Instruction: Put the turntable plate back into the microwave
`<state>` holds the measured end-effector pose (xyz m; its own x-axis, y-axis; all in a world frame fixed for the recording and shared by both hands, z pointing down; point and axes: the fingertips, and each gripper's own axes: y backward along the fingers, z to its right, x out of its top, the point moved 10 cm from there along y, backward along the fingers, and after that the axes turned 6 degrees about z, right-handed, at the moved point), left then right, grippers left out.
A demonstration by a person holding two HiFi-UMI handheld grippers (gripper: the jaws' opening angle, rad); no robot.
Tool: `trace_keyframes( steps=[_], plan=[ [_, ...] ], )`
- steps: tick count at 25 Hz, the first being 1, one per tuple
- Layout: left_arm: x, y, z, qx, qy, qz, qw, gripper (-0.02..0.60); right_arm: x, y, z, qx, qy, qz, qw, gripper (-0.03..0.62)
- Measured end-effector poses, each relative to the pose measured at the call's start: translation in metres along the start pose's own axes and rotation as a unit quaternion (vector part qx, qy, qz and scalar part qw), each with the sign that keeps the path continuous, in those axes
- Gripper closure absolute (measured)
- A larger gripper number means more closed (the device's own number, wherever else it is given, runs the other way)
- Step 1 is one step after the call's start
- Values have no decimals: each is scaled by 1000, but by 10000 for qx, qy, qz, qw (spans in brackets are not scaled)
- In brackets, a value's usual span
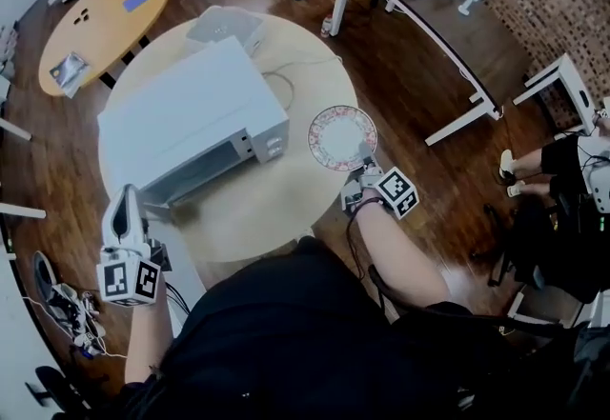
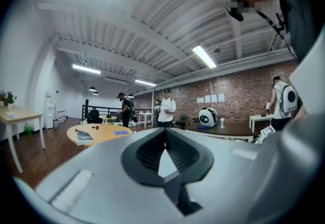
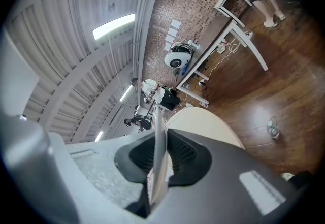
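Head view: A white microwave [image 1: 191, 113] stands on the round table [image 1: 286, 209], left of centre, with its dark cavity facing the near edge. The turntable plate [image 1: 341, 136] is outside the microwave, over the right part of the table and just beside the end of the microwave that carries the controls. The right claw [image 1: 365, 168] grips the plate at its near rim. Whether the plate rests on the table or is held clear of it cannot be determined. The left claw [image 1: 125, 197] is at the table's near left edge, close to the microwave's front left corner. Contact with the microwave cannot be confirmed.

Left gripper view: The left claw [image 2: 165, 134] is clenched, tips together, with nothing between them. It points level across the room towards an oval wooden table [image 2: 101, 133] and a brick wall [image 2: 238, 91].

Right gripper view: The right claw [image 3: 160, 147] is clamped on the turntable plate [image 3: 159, 136], which shows edge-on as a thin pale sheet. Both pads press its faces. Part of the round table [image 3: 203, 121] shows beyond the claw, with dark wooden floor [image 3: 274, 91] past its edge.
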<state>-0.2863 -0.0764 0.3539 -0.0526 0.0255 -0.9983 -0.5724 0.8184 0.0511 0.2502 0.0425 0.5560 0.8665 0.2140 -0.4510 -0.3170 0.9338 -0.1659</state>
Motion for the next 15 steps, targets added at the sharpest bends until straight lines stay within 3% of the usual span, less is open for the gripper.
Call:
trace_keyframes(
  steps=[15],
  plan=[
    [-6,19,9,-9,73,175,9998,578,-7,22,9,-28,-86,-33,10000,565]
  ],
)
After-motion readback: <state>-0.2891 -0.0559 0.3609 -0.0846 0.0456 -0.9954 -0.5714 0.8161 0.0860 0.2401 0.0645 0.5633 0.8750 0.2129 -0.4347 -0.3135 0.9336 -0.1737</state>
